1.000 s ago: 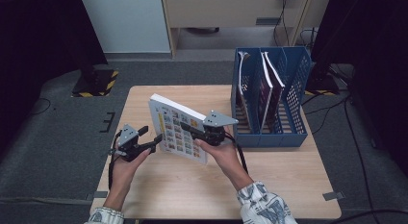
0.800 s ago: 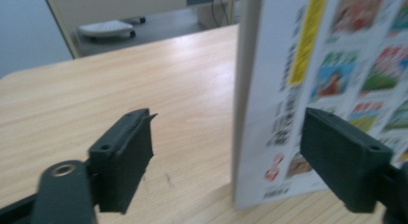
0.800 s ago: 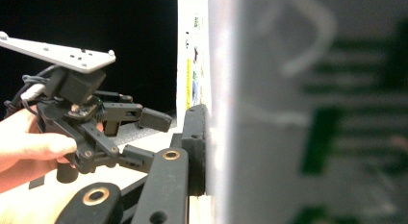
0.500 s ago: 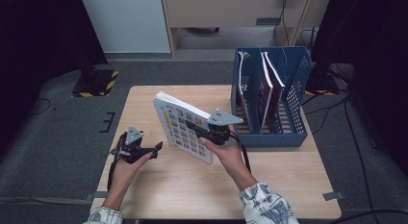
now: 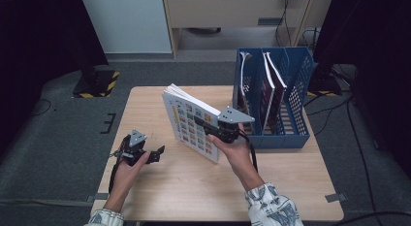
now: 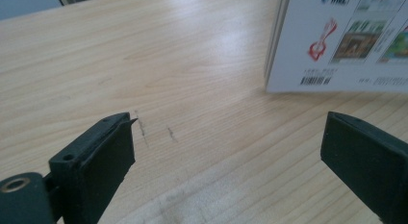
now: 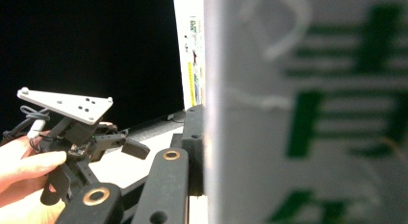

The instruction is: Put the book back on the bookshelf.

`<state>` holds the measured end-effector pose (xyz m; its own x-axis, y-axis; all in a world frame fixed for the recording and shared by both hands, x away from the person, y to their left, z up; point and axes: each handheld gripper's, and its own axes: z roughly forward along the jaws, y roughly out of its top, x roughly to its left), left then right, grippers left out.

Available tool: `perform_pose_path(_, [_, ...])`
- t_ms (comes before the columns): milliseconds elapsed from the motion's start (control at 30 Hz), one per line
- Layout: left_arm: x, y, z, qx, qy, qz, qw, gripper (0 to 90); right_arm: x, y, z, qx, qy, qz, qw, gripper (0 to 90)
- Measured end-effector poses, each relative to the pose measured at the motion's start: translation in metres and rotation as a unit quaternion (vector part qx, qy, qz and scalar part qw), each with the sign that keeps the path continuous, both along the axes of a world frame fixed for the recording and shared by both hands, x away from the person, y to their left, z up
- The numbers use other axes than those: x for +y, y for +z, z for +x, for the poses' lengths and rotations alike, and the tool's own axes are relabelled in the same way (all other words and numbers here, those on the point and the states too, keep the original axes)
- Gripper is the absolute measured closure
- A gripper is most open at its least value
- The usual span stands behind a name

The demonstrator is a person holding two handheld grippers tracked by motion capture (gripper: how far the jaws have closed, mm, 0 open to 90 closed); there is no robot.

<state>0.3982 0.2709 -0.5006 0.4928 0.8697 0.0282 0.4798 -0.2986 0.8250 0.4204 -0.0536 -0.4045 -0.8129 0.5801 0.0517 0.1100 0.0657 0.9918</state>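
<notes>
In the high view a light wooden table [image 5: 194, 187] fills the lower middle of the frame. The right gripper [image 5: 218, 131] sits just right of centre, its jaws clamped on the lower right edge of a thick white book [image 5: 191, 121] with a grid of small coloured pictures on its cover. The book is lifted and tilted, its spine edge toward the upper left, its pages fanning slightly along the top. In the right gripper view the book [image 7: 308, 108] looms blurred across the right half of the frame, pressed against the black jaw at the bottom centre.

The left gripper [image 5: 155, 154] lies toward the lower left of the high view, held low over the table by the person's left hand [image 5: 127, 169], its jaws spread wide and gripping nothing. In the left gripper view the two black jaws stand far apart at the bottom corners, bare wood [image 6: 168, 80] between them, and the book's lower corner [image 6: 337, 46] with a barcode hangs in the upper right, apart from both jaws.

A blue file rack [image 5: 295, 119] stands at the table's right edge, upper right of centre, just beside the right gripper. Dark-covered books [image 5: 271, 90] stand upright in its slots. Grey carpet [image 5: 58, 134] surrounds the table, and a yellow-and-black striped base [image 5: 99, 83] rests on the floor at the upper left.
</notes>
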Motion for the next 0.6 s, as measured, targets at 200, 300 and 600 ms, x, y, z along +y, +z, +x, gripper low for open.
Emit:
perform_pose_path(200, [-0.004,-0.007,0.003,0.023,-0.002,0.023,0.9995,4.9,-0.007,0.003,-0.001,-0.002,-0.006,0.000,1.0000,73.8])
perform_pose_path(300, [-0.004,-0.011,0.004,0.031,0.000,0.024,0.9992,4.8,-0.011,0.005,-0.002,-0.004,-0.008,0.000,1.0000,73.8])
perform_pose_path(600, [-0.003,-0.016,0.005,0.045,0.006,0.032,0.9984,4.8,-0.018,0.006,-0.006,-0.007,-0.013,-0.007,0.9999,73.8])
